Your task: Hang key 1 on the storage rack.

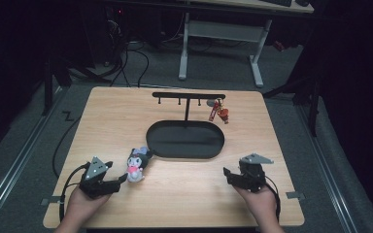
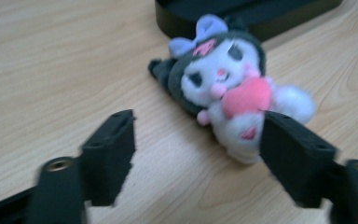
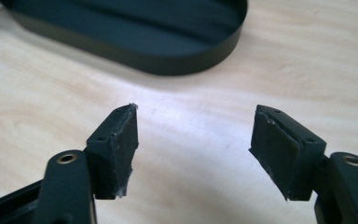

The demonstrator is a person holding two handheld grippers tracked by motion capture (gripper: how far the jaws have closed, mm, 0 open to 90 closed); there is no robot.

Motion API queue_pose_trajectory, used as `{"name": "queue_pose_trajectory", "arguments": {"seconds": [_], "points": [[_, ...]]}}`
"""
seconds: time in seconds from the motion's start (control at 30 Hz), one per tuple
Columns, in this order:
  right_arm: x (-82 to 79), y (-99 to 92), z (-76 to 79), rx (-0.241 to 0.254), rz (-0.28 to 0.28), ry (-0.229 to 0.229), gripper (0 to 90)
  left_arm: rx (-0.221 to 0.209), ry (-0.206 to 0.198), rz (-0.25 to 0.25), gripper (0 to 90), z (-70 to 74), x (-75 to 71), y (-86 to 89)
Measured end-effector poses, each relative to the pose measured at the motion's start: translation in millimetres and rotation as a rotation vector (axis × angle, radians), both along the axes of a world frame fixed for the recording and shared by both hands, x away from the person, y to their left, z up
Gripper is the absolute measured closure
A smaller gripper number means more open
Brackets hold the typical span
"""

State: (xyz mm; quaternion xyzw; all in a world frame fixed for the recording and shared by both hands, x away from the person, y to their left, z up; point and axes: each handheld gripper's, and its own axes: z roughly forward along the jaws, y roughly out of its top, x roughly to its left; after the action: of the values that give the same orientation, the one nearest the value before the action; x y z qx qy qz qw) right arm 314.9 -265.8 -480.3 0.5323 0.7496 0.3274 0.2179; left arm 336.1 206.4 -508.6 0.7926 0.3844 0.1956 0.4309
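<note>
1. Left tongs point(image 1: 121, 179) low over the worktop point(image 1: 184, 194), jaws apart, nothing clamped. In the left gripper view point(image 2: 198, 144) one jaw overlaps the toy's lower edge in the picture; cannot tell whether it touches.
2. Right tongs point(image 1: 227, 174) jaws apart over bare wood, holding nothing; seen close in the right gripper view point(image 3: 193, 140), with the tray's rounded end beyond them.
3. Plush toy point(image 1: 137, 165) lies on the worktop just off the left tongs' tips and right against the near-left rim of the black oval tray point(image 1: 184, 153).
4. Long axis runs front to back with a slight slant: head toward the tray, feet toward the person. Lying on its back, face up.
5. Looks: dark grey hood with ears, lilac bow, white face with pink cheeks, white body, pink heart on the chest point(image 2: 233, 93).
6. Left hand point(image 1: 82, 206) enters from the bottom edge, tongs angled right and forward toward the toy.
7. Right hand point(image 1: 260, 204) near the front right, tongs aimed left toward the tray's near end, well apart from the toy.
8. Black hook stand point(image 1: 188, 97) rises from the tray; a red keychain point(image 1: 218, 112) hangs at its right end.
</note>
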Motion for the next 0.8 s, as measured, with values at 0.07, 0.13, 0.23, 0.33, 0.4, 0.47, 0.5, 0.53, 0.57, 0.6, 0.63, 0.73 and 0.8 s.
{"name": "queue_pose_trajectory", "arguments": {"seconds": [0.07, 0.13, 0.23, 0.33, 0.4, 0.47, 0.5, 0.53, 0.57, 0.6, 0.63, 0.73, 0.8], "points": [[-12.1, -1.6, -9.0, 0.034, -0.005, -0.022, 33.0, -0.016, 0.001, 0.023, 49.5, 2.2, 3.2, -0.8], [-22.4, -4.6, -17.3, 0.08, -0.013, -0.039, 33.5, 0.002, -0.025, 0.056, 62.4, 3.9, 7.4, -3.9], [-35.1, -10.1, -28.8, 0.152, -0.007, -0.034, 34.2, 0.064, -0.065, 0.116, 82.0, 4.2, 21.8, -7.9], [-44.6, -11.7, -28.5, 0.117, 0.016, -0.024, 34.7, 0.044, -0.057, 0.192, 89.5, 0.6, 42.0, -5.7], [-48.4, -15.0, -28.1, 0.094, 0.01, -0.032, 34.9, 0.054, -0.012, 0.205, 89.7, -5.2, 53.5, -7.3], [-49.4, -20.1, -28.4, 0.116, 0.002, -0.033, 35.2, 0.09, 0.036, 0.193, 89.7, -12.7, 61.0, -11.8], [-49.3, -22.3, -28.2, 0.129, -0.001, -0.033, 35.3, 0.094, 0.052, 0.181, 89.7, -15.8, 62.4, -14.1], [-49.3, -23.6, -27.9, 0.144, -0.011, -0.031, 35.4, 0.101, 0.067, 0.163, 89.8, -17.8, 62.4, -16.6], [-48.8, -25.2, -27.9, 0.152, -0.014, -0.035, 35.5, 0.108, 0.07, 0.144, 89.7, -18.9, 60.8, -19.9], [-48.8, -26.1, -28.0, 0.163, -0.019, -0.031, 35.6, 0.114, 0.067, 0.127, 89.8, -19.1, 58.2, -23.1], [-49.1, -26.4, -28.2, 0.17, -0.023, -0.026, 35.8, 0.112, 0.069, 0.108, 89.8, -18.5, 55.3, -26.1], [-48.3, -26.3, -30.4, 0.165, -0.013, -0.021, 36.4, 0.1, 0.057, 0.054, 89.8, -14.7, 43.2, -37.4], [-47.5, -25.3, -31.5, 0.168, -0.01, -0.008, 36.5, 0.095, 0.05, 0.025, 89.8, -11.7, 36.3, -45.1]]}}
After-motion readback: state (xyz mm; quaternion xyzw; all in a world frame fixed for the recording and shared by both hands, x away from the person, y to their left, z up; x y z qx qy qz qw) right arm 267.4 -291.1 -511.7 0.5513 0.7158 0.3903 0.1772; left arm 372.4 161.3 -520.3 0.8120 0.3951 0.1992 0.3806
